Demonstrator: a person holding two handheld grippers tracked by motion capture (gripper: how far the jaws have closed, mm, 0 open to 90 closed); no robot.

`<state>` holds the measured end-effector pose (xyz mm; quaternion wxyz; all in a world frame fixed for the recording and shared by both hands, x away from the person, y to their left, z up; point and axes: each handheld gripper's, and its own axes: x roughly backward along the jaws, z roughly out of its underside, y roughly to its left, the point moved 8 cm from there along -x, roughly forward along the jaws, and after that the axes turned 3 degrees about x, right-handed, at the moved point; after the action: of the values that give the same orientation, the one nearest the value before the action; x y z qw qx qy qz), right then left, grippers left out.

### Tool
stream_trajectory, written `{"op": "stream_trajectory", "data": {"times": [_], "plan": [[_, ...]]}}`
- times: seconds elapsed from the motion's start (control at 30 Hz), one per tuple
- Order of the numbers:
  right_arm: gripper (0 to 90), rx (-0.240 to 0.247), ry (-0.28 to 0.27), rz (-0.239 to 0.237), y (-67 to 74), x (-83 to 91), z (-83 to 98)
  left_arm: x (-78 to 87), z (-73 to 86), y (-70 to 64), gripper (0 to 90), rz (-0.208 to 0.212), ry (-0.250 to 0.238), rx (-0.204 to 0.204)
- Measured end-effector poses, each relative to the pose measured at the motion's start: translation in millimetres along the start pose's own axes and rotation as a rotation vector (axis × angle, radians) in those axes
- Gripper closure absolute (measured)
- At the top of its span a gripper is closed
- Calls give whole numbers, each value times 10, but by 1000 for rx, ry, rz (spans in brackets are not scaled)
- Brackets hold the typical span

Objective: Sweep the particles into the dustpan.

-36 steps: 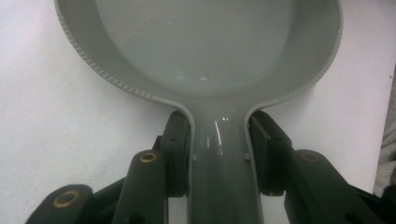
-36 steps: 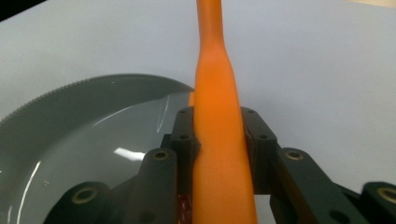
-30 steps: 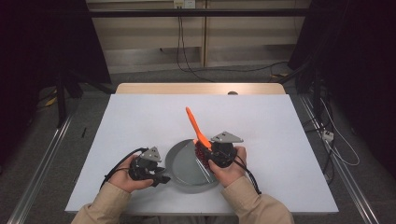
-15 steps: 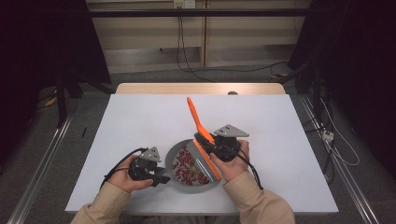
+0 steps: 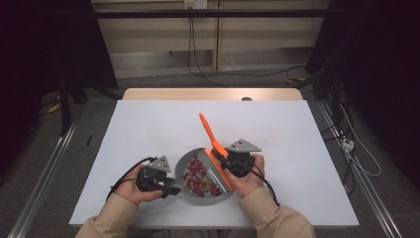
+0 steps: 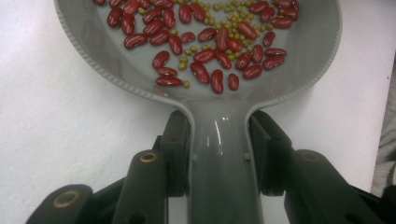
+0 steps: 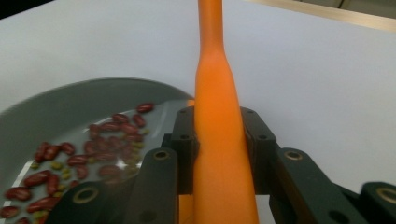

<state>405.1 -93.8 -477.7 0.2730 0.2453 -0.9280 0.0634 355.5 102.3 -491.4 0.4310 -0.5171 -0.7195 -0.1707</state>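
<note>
Grey plastic dustpan [image 6: 219, 154]: far rim cut off by top edge in left gripper view. Long orange plastic brush handle [image 7: 219, 140]: tip cut off at top in right gripper view; beans there blurred, small greenish ones too small to identify.

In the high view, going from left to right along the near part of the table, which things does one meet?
Left hand-held gripper → grey pan with red beans → orange scraper → right hand-held gripper.
</note>
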Motion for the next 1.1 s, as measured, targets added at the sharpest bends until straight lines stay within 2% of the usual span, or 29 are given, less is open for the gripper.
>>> {"op": "stream_trajectory", "data": {"times": [0.03, 0.07, 0.1, 0.17, 0.23, 0.3, 0.4, 0.57, 0.63, 0.73, 0.83, 0.97, 1.1], "plan": [[709, 1, -3, -15, 52, -1, -12, 11, 8, 14, 627, -1, 13, -21], [709, 2, -12, -16, 67, 3, -25, 13, 10, 16, 626, -2, 14, -25], [710, -5, -24, -26, 81, 17, -52, 0, 1, 2, 626, -2, -3, -7], [710, -87, -42, -98, 120, 36, -102, -11, 1, -4, 624, -1, -9, 7], [710, -40, -39, -80, 148, 56, -138, -11, -3, -5, 618, -3, -12, 10], [710, -59, -58, -96, 154, 83, -187, -13, 8, -9, 586, -7, 3, -4], [710, -51, -71, -76, 83, 107, -231, -41, 20, -14, 551, -21, 19, -20], [710, -72, -53, -56, -85, 117, -176, -70, 21, -9, 624, -30, 25, -32], [710, -75, -44, -52, -130, 116, -140, -64, 15, -7, 630, -32, 13, -21], [710, -70, -39, -39, -182, 124, -100, -60, 12, -4, 633, -47, 0, -28], [710, -72, -38, -28, -232, 139, -78, -49, 0, 8, 634, -53, -47, -40], [710, -77, -44, -24, -289, 172, -71, -42, 28, 48, 635, -79, -66, -33], [710, -80, -49, -15, -360, 213, -75, -7, -1, 74, 635, -91, -125, -5]]}}
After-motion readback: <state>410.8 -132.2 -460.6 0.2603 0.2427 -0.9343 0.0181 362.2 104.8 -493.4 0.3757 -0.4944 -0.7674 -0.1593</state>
